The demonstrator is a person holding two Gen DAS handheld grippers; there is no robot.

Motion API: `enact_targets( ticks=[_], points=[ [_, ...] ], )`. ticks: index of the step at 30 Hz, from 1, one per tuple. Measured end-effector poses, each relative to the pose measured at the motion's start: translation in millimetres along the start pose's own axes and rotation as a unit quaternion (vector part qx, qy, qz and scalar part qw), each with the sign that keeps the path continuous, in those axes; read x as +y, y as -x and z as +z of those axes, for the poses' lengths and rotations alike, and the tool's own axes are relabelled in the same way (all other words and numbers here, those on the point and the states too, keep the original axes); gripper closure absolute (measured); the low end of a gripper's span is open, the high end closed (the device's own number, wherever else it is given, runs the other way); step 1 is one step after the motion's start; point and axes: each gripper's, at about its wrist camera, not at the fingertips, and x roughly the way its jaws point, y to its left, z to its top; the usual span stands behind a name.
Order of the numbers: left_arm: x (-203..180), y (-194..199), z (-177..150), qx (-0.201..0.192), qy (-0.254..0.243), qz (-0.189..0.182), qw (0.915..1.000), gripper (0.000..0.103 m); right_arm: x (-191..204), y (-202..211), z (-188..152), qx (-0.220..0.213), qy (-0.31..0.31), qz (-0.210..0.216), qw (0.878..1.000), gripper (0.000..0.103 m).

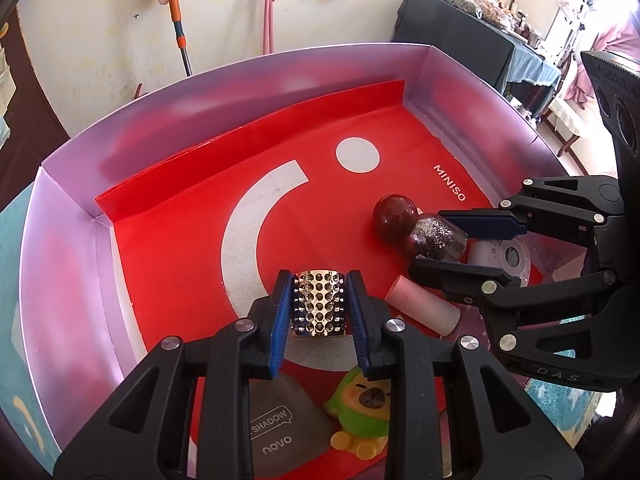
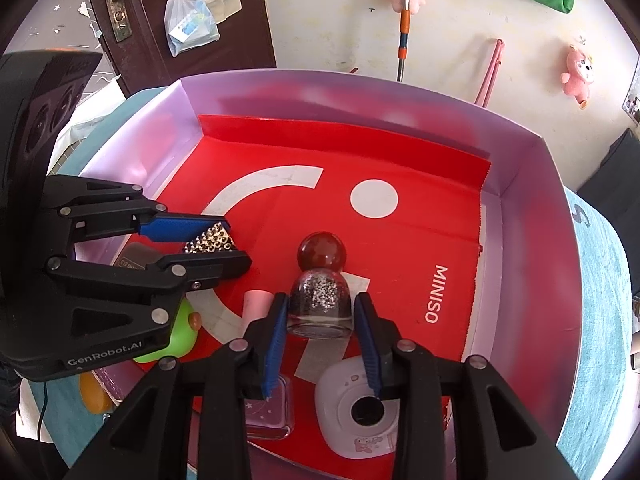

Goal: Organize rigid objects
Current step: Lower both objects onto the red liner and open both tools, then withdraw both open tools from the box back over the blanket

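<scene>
The studded cuff [image 1: 319, 304] sits clamped between the left gripper [image 1: 319, 300] pads, above the box's [image 1: 72, 208] red liner [image 1: 180, 248]. The glitter bottle [image 2: 320, 306] (dark round cap pointing away) lies on the liner, right gripper [image 2: 320, 312] fingers flanking it; contact unclear. A toy camera [image 2: 352, 412] lies beside it.

Left gripper [image 1: 319, 304] has its blue-padded jaws pressed against both sides of the studded gold case [image 1: 319, 305], above the red liner [image 1: 180, 248] of the lilac box [image 1: 68, 240]. To its right, the right gripper [image 1: 436, 240] brackets the glitter bottle [image 1: 436, 238] with its dark round cap [image 1: 394, 216]; contact there is hard to judge. A pink cylinder [image 1: 422, 306] lies between them. Nearest the camera: a grey eyeshadow compact [image 1: 280, 428] and a green capybara toy [image 1: 364, 408].
</scene>
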Motion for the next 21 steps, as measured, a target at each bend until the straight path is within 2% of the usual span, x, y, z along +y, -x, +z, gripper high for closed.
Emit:
enact_targets(
  ticks=[4, 6, 7, 10, 18, 21],
  points=[
    [-0.5, 0.3, 0.2, 0.0, 0.002, -0.004, 1.0, 0.073, 0.5, -0.5, -0.2, 0.0, 0.002, -0.001, 1.0, 0.067],
    [0.2, 1.1, -0.1, -0.003, 0.005, 0.004, 1.0, 0.056, 0.0, -0.5, -0.4, -0.001, 0.001, 0.0, 1.0, 0.066],
    [0.7, 1.8, -0.3, -0.006, 0.007, 0.011, 0.9999, 0.054, -0.7, -0.5, -0.5, -0.001, -0.001, 0.001, 1.0, 0.066],
    [4.7, 4.7, -0.3, -0.012, 0.018, -0.004, 0.9998, 0.052, -0.9, -0.5, -0.5, -0.002, -0.003, 0.003, 1.0, 0.066],
    [3.4, 7.6, -1.2, -0.016, 0.018, 0.001, 0.9997, 0.049, -2.1, 2.2, -0.9, -0.003, -0.004, 0.001, 1.0, 0.064],
    [2.8, 9.9, -1.6, -0.02, 0.019, 0.004, 0.9996, 0.045, -3.3, 6.1, -1.6, -0.006, -0.006, 0.001, 1.0, 0.063]
  ],
)
